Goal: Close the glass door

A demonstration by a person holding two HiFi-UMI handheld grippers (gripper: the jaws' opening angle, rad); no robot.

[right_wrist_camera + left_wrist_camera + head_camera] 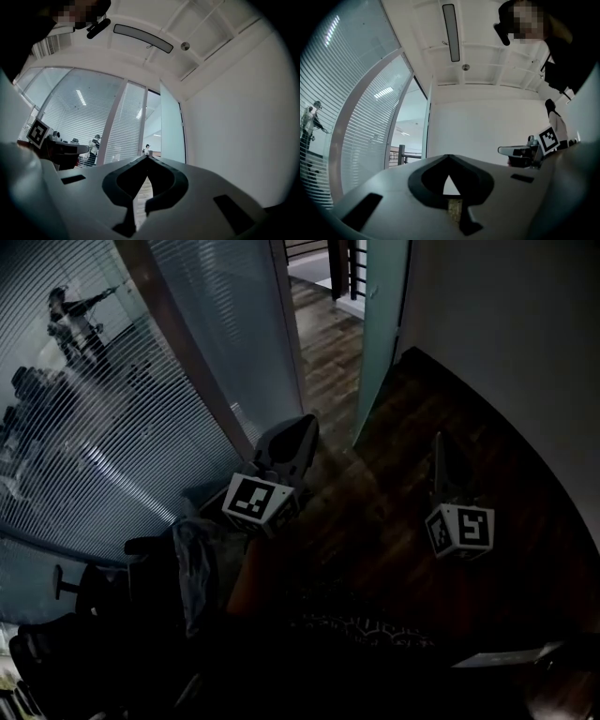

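The frosted glass door [382,324] stands open, swung back close to the white wall [506,343] on the right; in the right gripper view the glass door [171,126] is ahead, right of the doorway [152,131]. My left gripper [306,423] is shut and empty, pointing at the doorway [328,343]. My right gripper [437,439] is shut on nothing, a little short of the door's near edge. Neither touches the door. In their own views the left gripper [449,156] and right gripper [147,157] show tips together.
A glass wall with blinds [112,399] runs along the left, with people behind it. The floor [328,371] is dark wood and runs through the doorway to a railing [405,154] beyond. The white wall curves close on the right.
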